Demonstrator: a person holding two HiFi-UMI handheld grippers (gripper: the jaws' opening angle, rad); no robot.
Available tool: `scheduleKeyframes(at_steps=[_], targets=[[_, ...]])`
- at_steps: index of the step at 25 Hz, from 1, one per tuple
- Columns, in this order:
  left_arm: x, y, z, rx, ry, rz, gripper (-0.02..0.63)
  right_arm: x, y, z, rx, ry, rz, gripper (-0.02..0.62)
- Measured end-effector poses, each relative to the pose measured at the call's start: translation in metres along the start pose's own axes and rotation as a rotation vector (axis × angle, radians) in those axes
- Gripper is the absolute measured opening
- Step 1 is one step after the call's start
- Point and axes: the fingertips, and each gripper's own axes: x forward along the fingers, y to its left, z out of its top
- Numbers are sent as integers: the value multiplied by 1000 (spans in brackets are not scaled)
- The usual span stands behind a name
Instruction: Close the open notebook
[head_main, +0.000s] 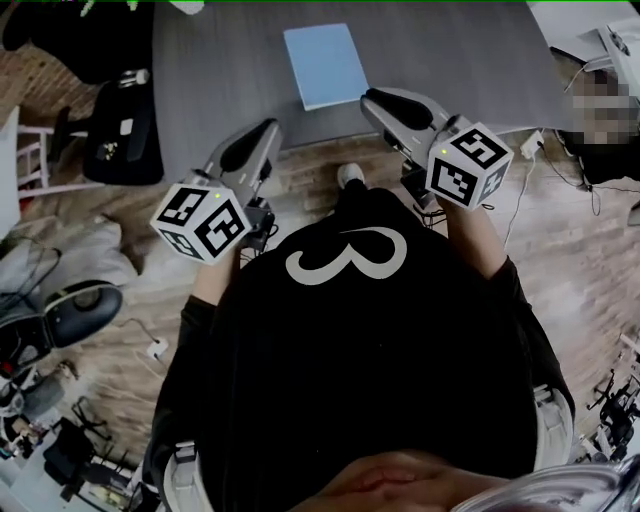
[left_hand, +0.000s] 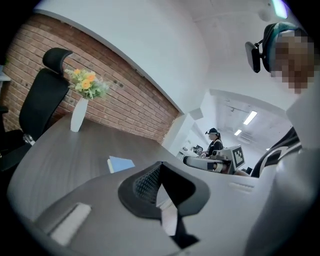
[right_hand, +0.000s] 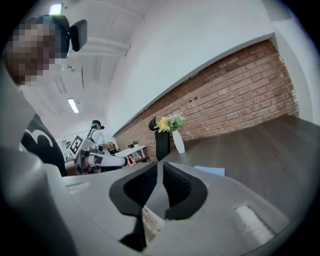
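Observation:
The blue notebook (head_main: 325, 65) lies shut and flat on the grey table (head_main: 450, 50), near its front edge. It also shows in the left gripper view as a notebook (left_hand: 120, 163) and in the right gripper view as a notebook (right_hand: 210, 170), beyond the jaws. My left gripper (head_main: 268, 128) hovers at the table's near edge, left of the notebook; its jaws meet at the tips with nothing between them (left_hand: 161, 164). My right gripper (head_main: 370, 98) hangs just right of the notebook's near corner. Its jaws (right_hand: 160, 164) stand a narrow gap apart and hold nothing. Neither gripper touches the notebook.
A white vase with flowers (left_hand: 79, 114) stands at the table's far end by the brick wall, and a black office chair (head_main: 125, 125) sits left of the table. Cables and gear (head_main: 60, 320) lie on the wooden floor. Another person (left_hand: 215, 142) stands far off.

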Motion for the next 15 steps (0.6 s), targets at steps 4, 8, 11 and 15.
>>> scheduleKeyframes(at_steps=[4, 8, 11, 15], targets=[[5, -19, 16, 55, -27, -31, 14, -22, 7, 18, -93, -80, 3, 3], [11, -26, 20, 87, -34, -36, 14, -31, 5, 27, -107, -116, 9, 2], [14, -27, 23, 84, -37, -39, 14, -32, 4, 25, -101, -95, 13, 2], [18, -28, 25, 87, -45, -53, 14, -31, 2, 26, -91, -95, 14, 2]])
